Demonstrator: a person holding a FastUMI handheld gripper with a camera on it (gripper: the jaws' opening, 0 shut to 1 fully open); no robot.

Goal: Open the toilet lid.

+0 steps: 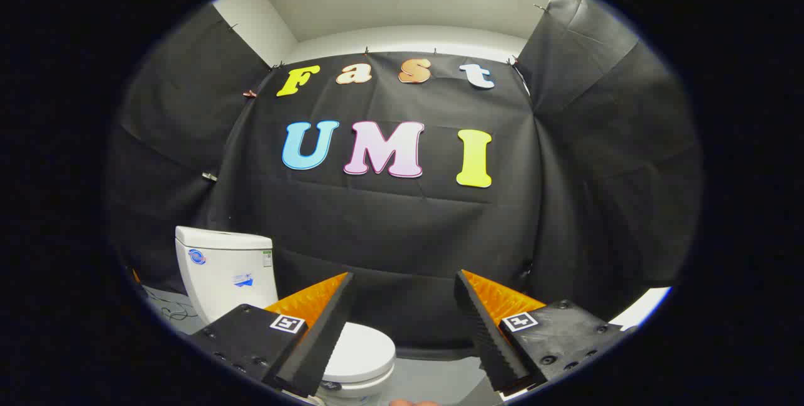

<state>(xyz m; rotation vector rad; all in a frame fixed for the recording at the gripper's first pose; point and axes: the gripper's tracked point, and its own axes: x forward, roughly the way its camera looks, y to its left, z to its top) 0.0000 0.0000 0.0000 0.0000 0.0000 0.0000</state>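
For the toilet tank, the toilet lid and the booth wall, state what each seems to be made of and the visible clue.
Tank: probably glazed ceramic; white, smooth, faintly glossy.
Lid: likely plastic, possibly ceramic; smooth white with soft sheen, closed.
Wall: black cloth; creases and hanging folds, matte.
Gripper: open, holding nothing.

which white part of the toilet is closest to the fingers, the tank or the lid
The closed toilet lid, lying flat just beyond the left finger of the open gripper. The toilet tank stands upright farther back, by the booth wall.

No text can be read. The toilet tank point(225, 271) carries three small stickers, too small to read. Each finger point(317, 330) of the tongs point(402, 312) carries a square marker without letters.
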